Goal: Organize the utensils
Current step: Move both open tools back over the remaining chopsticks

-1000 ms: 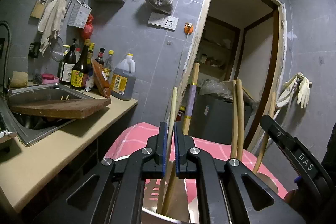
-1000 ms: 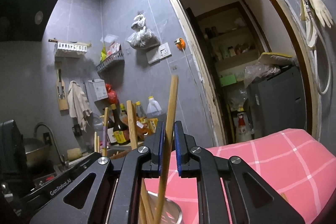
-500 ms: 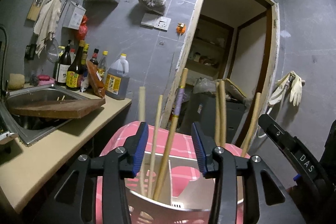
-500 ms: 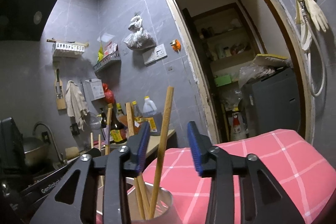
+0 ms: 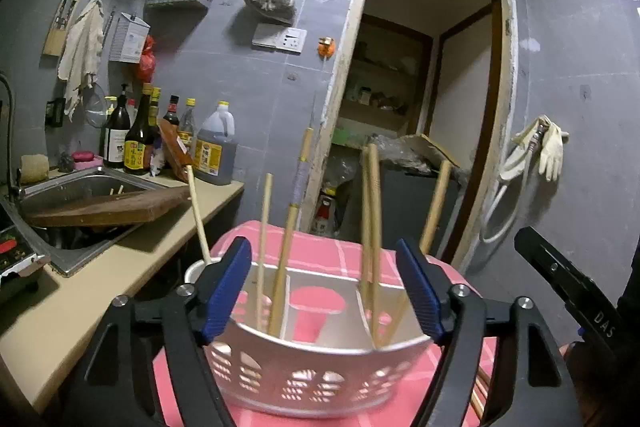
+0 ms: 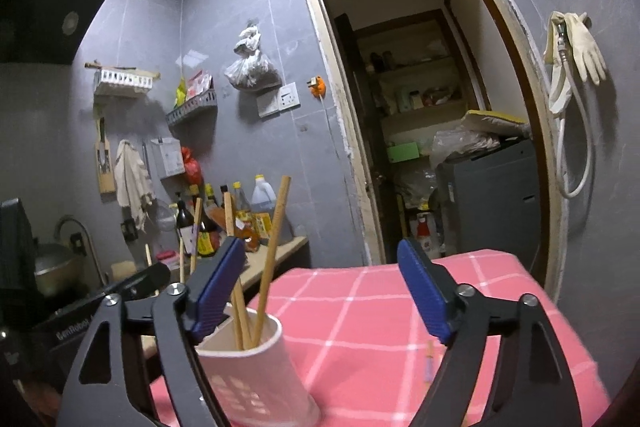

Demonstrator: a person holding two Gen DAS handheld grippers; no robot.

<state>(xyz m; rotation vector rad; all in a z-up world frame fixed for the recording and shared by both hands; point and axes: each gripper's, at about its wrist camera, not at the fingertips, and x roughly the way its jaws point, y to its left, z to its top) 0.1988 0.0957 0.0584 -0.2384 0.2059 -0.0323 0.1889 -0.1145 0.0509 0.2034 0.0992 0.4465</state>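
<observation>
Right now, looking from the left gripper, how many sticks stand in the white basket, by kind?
Plain wooden chopsticks: 5
Wooden chopstick with a purple band: 1
Total seen standing in the white perforated plastic holder: 6

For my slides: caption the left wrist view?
Open left gripper before a white perforated plastic utensil holder of wooden chopsticks on pink checked cloth.

sauce bottles [image 5: 136,135] beside sink [image 5: 80,187]

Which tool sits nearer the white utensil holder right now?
Left. The left tool faces the holder squarely, straddling its rim; the right tool sits off its end, holder by its left finger.
</observation>
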